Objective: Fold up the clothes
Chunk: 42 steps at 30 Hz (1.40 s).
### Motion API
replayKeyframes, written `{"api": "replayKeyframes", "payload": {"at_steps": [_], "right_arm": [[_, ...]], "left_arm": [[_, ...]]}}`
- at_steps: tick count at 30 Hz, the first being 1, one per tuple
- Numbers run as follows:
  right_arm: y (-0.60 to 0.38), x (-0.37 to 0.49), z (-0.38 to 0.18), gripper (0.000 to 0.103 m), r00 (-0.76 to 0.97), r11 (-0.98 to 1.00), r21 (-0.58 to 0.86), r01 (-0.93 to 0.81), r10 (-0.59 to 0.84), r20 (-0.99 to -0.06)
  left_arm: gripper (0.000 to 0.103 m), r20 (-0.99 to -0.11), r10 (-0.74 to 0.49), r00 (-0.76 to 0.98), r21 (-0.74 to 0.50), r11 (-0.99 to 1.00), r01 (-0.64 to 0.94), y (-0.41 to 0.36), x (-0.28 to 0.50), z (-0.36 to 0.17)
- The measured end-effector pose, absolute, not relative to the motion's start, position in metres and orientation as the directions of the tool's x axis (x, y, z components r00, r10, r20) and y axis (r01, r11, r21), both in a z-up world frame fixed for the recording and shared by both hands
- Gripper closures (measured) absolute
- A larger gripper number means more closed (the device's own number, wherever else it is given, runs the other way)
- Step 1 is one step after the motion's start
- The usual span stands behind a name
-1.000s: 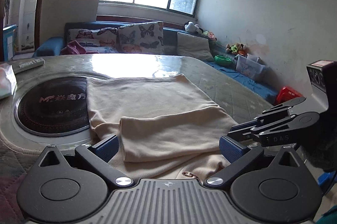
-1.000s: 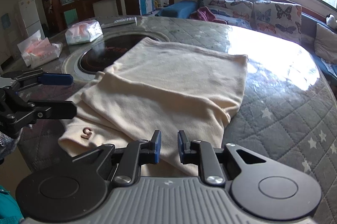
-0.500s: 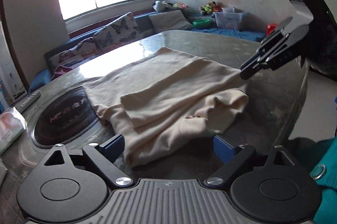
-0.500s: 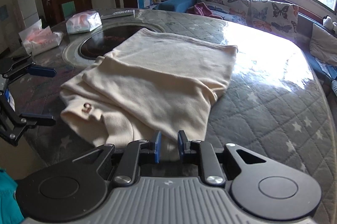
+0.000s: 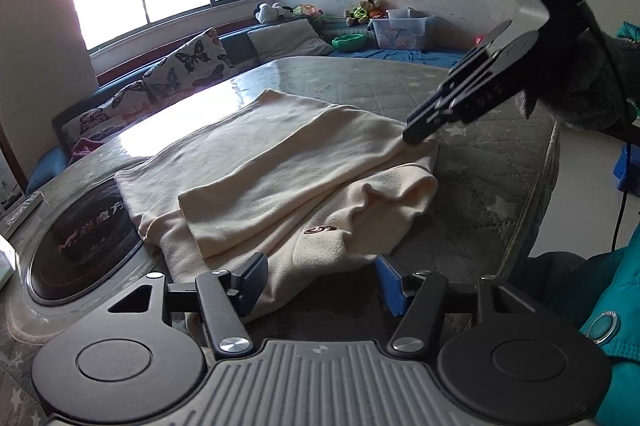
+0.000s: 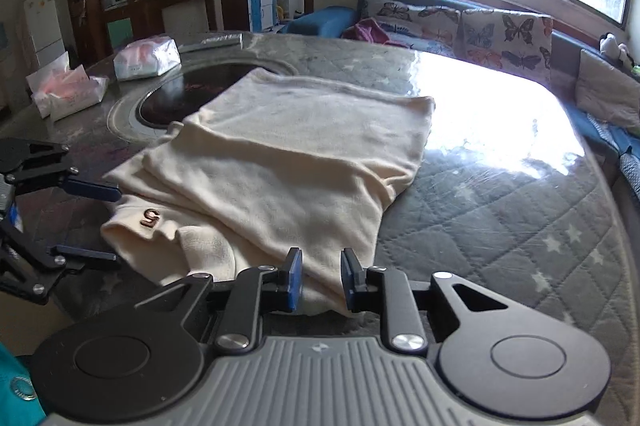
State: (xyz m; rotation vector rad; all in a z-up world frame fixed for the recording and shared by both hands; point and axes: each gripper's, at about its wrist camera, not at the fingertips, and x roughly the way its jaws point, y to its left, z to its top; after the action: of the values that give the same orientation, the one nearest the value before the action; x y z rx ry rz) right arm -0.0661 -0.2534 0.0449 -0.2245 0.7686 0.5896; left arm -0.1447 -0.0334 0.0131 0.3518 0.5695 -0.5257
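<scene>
A cream sweater (image 6: 288, 154) is lying partly folded on a round table with a quilted grey cover (image 6: 500, 226), its near end bunched up close to the table's edge and its far corner reaching over the dark glass hotplate (image 5: 80, 234) set in the middle of the table. There's a small brown number patch (image 6: 150, 216) showing on the near fold.

The left gripper (image 5: 320, 280) is sitting low at the table edge with its jaws about half open, and they've just been closing in. The rumpled near hem of the sweater is lying between the blue pads (image 5: 390, 284), but the pads aren't pressing on it. In the right wrist view you can see the same gripper (image 6: 100, 226) from the side, one finger above the cloth edge and one below.

The right gripper (image 6: 318, 278) is sitting at the other near corner with its jaws only narrowly apart, and they've just been opening a little. A fold of the sweater is sitting right in that gap. Honestly it's hard to say whether the pads are still pinching it or just framing it, since the cloth is hiding the contact. From the left wrist view, its tip (image 5: 420, 134) is touching down on the sweater's right-hand corner.

Two tissue packs (image 6: 146, 58) are sitting past the hotplate, and a sofa with butterfly cushions (image 6: 504, 36) is running under the window.
</scene>
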Motion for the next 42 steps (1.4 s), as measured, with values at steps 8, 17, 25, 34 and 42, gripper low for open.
{"api": "replayKeyframes", "payload": {"at_steps": [8, 17, 25, 34, 42], "right_arm": [[-0.253, -0.068, 0.053, 0.083, 0.574, 0.803, -0.007, -0.596, 0.419, -0.704], [-0.24, -0.014, 0.044, 0.083, 0.584, 0.824, 0.042, -0.564, 0.435, -0.685], [-0.249, -0.036, 0.053, 0.082, 0.582, 0.81, 0.011, -0.586, 0.43, -0.69], [-0.257, -0.09, 0.06, 0.081, 0.553, 0.751, -0.084, -0.655, 0.401, -0.73], [-0.233, -0.119, 0.051, 0.076, 0.526, 0.634, -0.168, -0.754, 0.431, -0.733]], "left_arm": [[0.04, -0.598, -0.383, 0.704, 0.167, 0.8, 0.576, -0.036, -0.139, 0.012], [0.04, -0.607, -0.391, 0.692, 0.158, 0.794, 0.587, -0.037, -0.135, 0.01], [0.053, -0.601, -0.404, 0.69, 0.167, 0.781, 0.602, -0.038, -0.134, 0.01], [0.086, -0.582, -0.424, 0.694, 0.168, 0.772, 0.613, -0.039, -0.134, 0.014], [0.094, -0.543, -0.447, 0.711, 0.093, 0.81, 0.579, -0.033, -0.106, 0.036]]}}
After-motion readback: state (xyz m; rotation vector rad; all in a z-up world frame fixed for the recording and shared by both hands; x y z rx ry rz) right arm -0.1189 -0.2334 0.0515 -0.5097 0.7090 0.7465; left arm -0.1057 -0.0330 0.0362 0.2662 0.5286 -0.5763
